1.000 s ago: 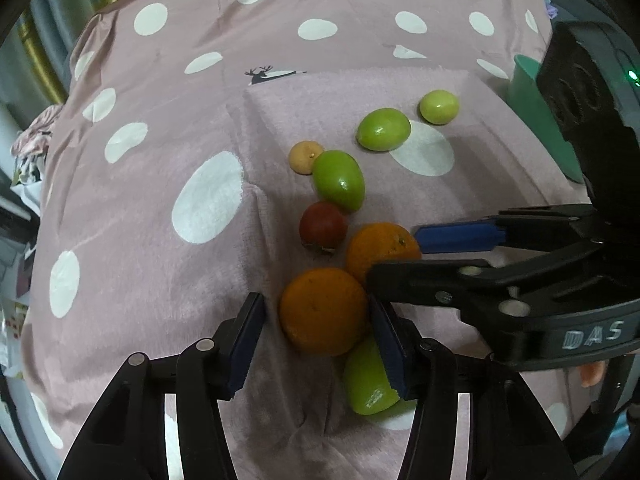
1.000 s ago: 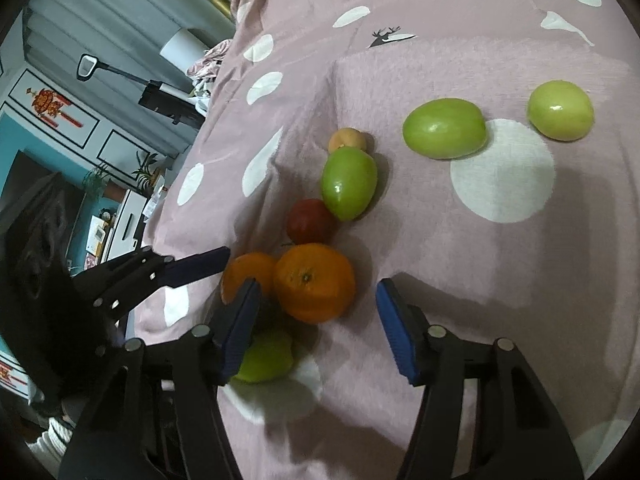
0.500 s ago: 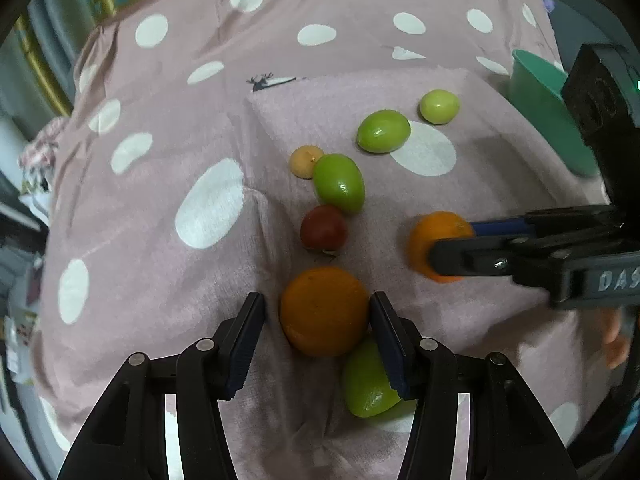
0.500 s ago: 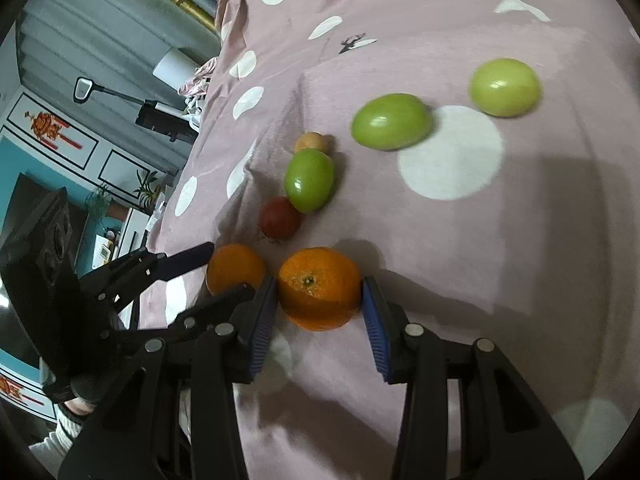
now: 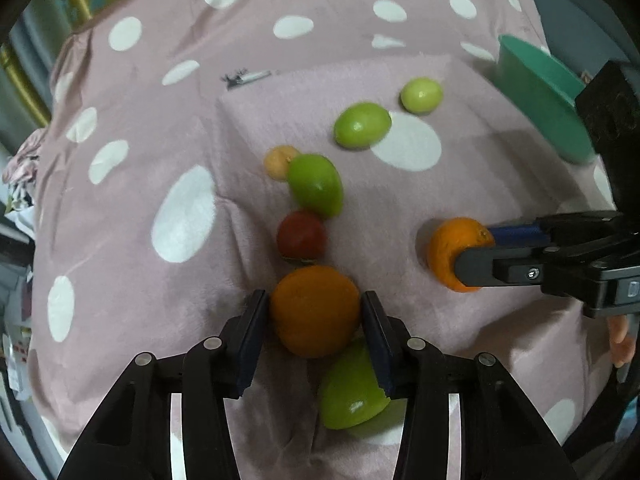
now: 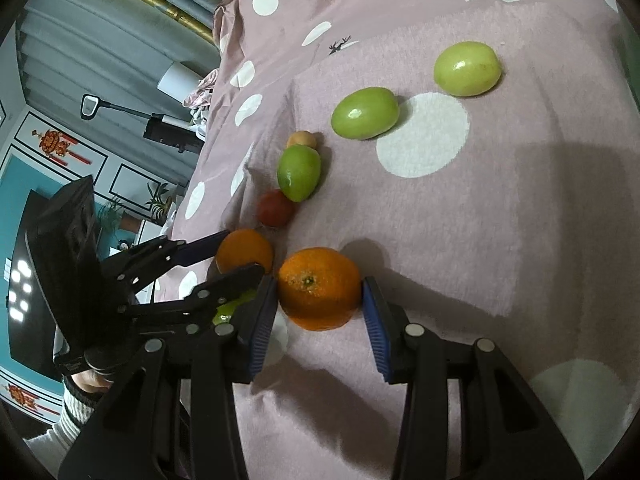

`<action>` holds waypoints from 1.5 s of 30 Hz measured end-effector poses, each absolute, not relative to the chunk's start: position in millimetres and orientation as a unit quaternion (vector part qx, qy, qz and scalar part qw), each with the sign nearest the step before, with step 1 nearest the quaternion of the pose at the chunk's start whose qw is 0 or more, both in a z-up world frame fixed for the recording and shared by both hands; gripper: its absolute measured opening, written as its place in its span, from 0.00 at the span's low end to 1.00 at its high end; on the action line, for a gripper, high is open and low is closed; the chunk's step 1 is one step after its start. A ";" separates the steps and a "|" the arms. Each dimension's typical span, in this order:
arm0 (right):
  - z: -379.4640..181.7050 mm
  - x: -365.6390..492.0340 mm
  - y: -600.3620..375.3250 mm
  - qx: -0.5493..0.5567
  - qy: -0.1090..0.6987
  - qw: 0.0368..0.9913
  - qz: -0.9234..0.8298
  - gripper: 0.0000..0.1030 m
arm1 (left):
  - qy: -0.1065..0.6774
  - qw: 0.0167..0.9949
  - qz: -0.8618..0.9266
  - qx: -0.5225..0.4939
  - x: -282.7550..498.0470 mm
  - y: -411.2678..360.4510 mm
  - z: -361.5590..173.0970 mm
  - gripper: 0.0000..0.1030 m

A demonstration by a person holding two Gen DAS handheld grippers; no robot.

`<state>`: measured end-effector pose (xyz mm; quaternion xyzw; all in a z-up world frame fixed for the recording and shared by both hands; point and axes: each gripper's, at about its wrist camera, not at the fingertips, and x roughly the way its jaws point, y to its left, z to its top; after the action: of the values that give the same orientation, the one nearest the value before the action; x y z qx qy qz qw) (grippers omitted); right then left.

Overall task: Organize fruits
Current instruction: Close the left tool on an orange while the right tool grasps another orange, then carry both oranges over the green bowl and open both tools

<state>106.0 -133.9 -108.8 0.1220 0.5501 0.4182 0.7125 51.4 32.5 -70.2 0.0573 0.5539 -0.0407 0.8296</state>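
Two oranges lie on a pink polka-dot cloth [image 5: 120, 240]. In the left wrist view the near orange [image 5: 316, 320] sits between the blue pads of my left gripper [image 5: 314, 298]. Its jaws are closing and both pads touch the fruit. A green fruit [image 5: 348, 392] lies half hidden under its right finger. My right gripper [image 6: 319, 286] is shut on the second orange [image 6: 320, 300]. From the left wrist this orange [image 5: 444, 252] sits to the right of the cluster. From the right wrist, my left gripper [image 6: 240, 254] clasps its orange [image 6: 244, 248].
A red fruit [image 5: 301, 236], a green fruit [image 5: 316, 184] and a small tan fruit [image 5: 276, 162] lie in a line beyond the near orange. Two more green fruits [image 5: 362, 125] [image 5: 421, 95] lie further back. A teal bowl [image 5: 540, 96] stands at the right edge.
The right gripper closed on its orange and drew it rightward, away from the cluster. The left jaws narrowed onto the near orange, which stayed in place.
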 end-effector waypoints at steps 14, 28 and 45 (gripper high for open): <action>-105.9 106.6 -138.7 0.105 0.543 0.722 0.414 0.42 | 0.551 0.833 -0.040 -0.015 56.6 32.0 -75.6 0.44; -83.6 97.0 -175.4 0.120 0.520 0.745 0.400 0.42 | 0.495 0.863 -0.034 -0.093 38.9 49.6 -27.0 0.44; -37.4 82.8 -238.9 0.160 0.457 0.785 0.386 0.42 | 0.448 0.888 -0.061 -0.086 39.2 18.3 25.9 0.44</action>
<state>82.8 -238.9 -37.4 0.1601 0.4567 0.3864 0.7852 39.2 18.3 25.9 -0.0856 0.4483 -0.0610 0.8877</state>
